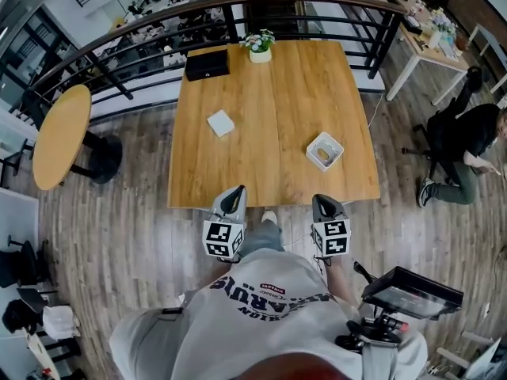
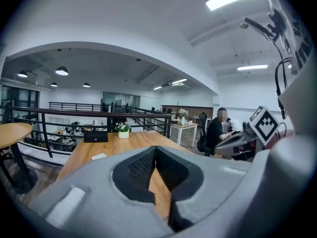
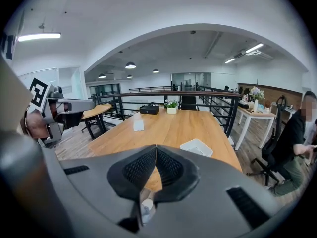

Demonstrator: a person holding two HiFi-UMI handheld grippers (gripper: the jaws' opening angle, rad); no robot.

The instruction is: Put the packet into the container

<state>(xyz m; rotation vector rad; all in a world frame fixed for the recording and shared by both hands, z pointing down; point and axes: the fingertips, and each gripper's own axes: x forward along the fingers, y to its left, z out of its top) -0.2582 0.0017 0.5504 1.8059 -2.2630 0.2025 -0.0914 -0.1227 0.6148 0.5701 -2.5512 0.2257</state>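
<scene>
Packet lies flat on the left half of the table, straight out beyond the left gripper, the nearer one, with the container ahead of the right gripper; both pairs of jaws are pressed together on nothing.

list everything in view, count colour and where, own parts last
table: 1, light wood, centre, ahead of the person
packet: 1, white, left half of the table
container: 1, white, right side of the table, towards the near edge
box: 1, black, far left corner of the table
potted plant: 1, white pot, green leaves, far edge of the table
round table: 1, light wood, on the floor at left
railing: 1, dark, curving behind the table
seated person: 1, black top, far right
left gripper: 1, grey, short of the table's near edge, shut, empty
right gripper: 1, grey, beside it, shut, empty
</scene>
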